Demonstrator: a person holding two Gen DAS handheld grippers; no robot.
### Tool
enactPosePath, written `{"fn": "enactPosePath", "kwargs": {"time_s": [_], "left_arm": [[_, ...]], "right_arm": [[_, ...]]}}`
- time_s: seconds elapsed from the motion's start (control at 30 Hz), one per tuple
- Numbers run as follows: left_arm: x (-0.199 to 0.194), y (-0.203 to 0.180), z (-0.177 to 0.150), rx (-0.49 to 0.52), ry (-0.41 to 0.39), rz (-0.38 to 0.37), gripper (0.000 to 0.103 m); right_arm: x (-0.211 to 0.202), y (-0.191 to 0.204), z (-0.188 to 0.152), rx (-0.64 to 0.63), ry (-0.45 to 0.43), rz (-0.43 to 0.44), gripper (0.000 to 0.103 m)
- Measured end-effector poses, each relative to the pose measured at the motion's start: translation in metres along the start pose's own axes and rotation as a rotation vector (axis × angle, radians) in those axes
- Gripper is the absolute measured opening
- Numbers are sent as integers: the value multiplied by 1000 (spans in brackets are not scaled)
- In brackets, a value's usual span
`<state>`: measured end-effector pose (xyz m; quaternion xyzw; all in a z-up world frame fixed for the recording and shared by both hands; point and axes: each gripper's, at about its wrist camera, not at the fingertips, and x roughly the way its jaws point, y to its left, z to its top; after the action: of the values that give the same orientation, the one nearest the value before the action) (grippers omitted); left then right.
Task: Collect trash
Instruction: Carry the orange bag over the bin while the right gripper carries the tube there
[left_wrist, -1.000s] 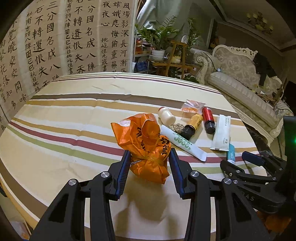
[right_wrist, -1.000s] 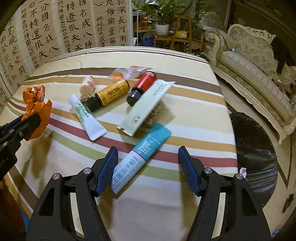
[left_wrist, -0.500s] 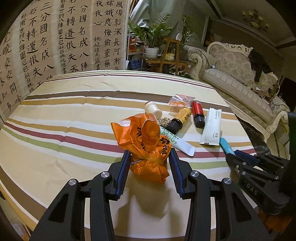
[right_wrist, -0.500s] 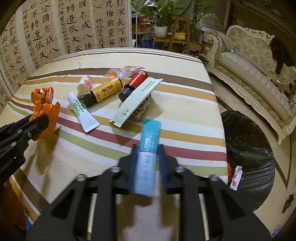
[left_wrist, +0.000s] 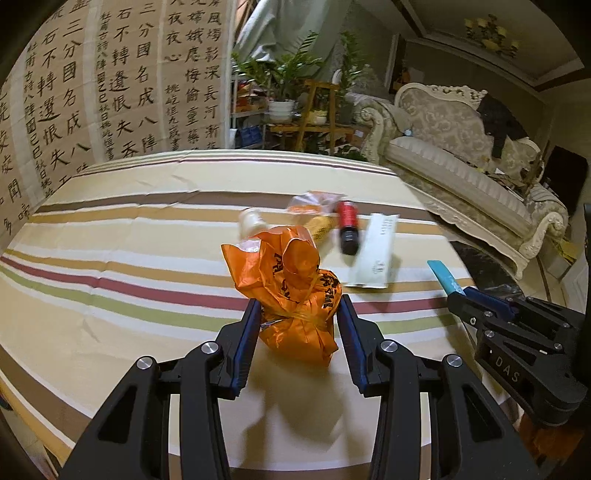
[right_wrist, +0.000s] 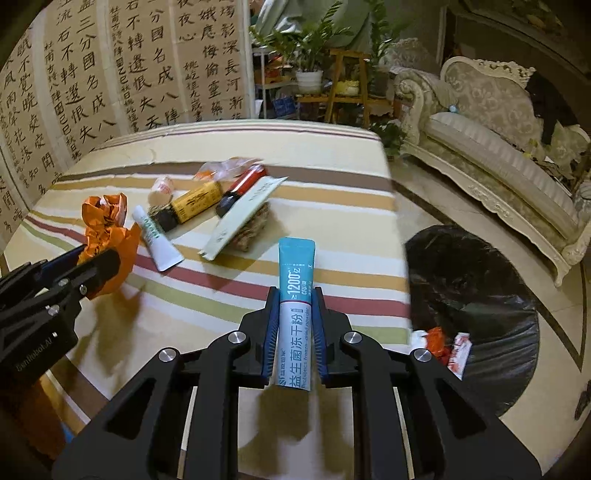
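Note:
My left gripper (left_wrist: 297, 325) is shut on a knotted orange plastic bag (left_wrist: 291, 291), held above the striped table (left_wrist: 110, 258). My right gripper (right_wrist: 294, 314) is shut on a teal and white powder sachet (right_wrist: 295, 295), lifted off the table. The sachet's teal tip also shows in the left wrist view (left_wrist: 443, 275). A black trash bag (right_wrist: 476, 295) lies open on the floor to the right of the table, with wrappers inside.
On the table lie a white tube (right_wrist: 155, 240), a yellow bottle (right_wrist: 192, 203), a red bottle (right_wrist: 240, 184), a small white bottle (right_wrist: 162, 188), a long white packet (right_wrist: 243, 218) and a clear wrapper (right_wrist: 225, 168). A sofa (right_wrist: 498, 147) stands to the right.
My right gripper closed on the teal sachet and lifted it off the table. Both grippers have shifted right toward the table's edge. The orange bag stays in my left gripper.

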<state>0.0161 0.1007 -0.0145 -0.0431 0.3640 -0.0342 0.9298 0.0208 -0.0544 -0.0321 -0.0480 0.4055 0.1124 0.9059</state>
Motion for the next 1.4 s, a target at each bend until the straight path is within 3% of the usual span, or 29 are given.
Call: {"fn": "enactPosePath", "kwargs": {"time_s": [0.77,1.07,1.4], "left_arm": [[37,-146,17,235,-8,-157,43],[56,-188,21,304,8,-177,43],[74,-206,20,326,37,-168,43]], "right_arm": [[-21,-156,-29,265,-61,-217,17],[-11,-192,-35,323,-54,-239,18],[2,-206,-36,346,-41,-245,18]]}}
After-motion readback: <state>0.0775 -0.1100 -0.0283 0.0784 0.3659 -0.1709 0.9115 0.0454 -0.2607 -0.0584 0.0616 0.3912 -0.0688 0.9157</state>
